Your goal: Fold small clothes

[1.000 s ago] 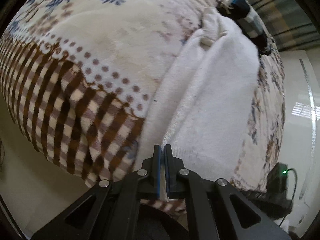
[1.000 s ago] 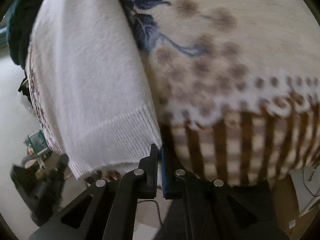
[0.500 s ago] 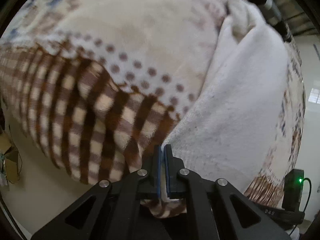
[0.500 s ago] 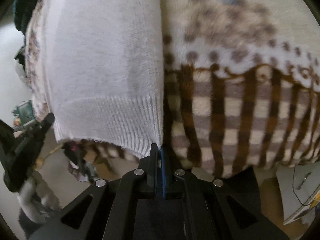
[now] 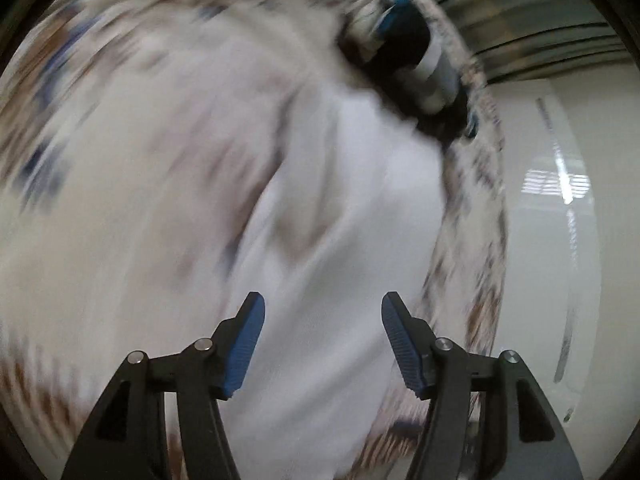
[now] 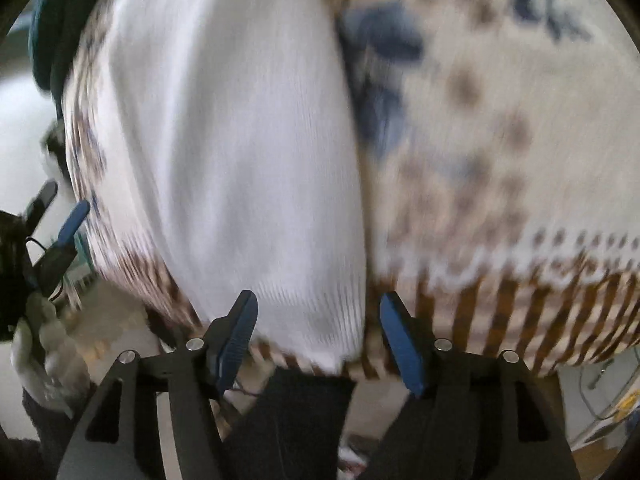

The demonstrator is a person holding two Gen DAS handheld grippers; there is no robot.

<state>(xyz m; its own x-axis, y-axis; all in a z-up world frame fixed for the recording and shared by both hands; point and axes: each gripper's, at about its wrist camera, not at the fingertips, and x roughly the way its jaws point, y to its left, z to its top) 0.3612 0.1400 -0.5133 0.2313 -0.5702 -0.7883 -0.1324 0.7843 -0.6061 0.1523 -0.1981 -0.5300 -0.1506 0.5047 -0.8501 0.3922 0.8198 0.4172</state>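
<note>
A white knitted garment lies flat on a patterned blanket; both views are motion-blurred. My left gripper is open and empty just above the white fabric. In the right wrist view the garment shows its ribbed hem near the blanket's front edge. My right gripper is open and empty over that hem corner. The left gripper also shows at the far left of the right wrist view.
The blanket has blue flowers, brown dots and a brown checked border. A dark striped garment lies at the blanket's far edge. A dark teal cloth lies at the upper left. Pale floor lies beyond the blanket's edges.
Both grippers were shut on the white garment's edge; both have opened and let it go. Both cameras are moving, and the garment now lies on the blanket.
</note>
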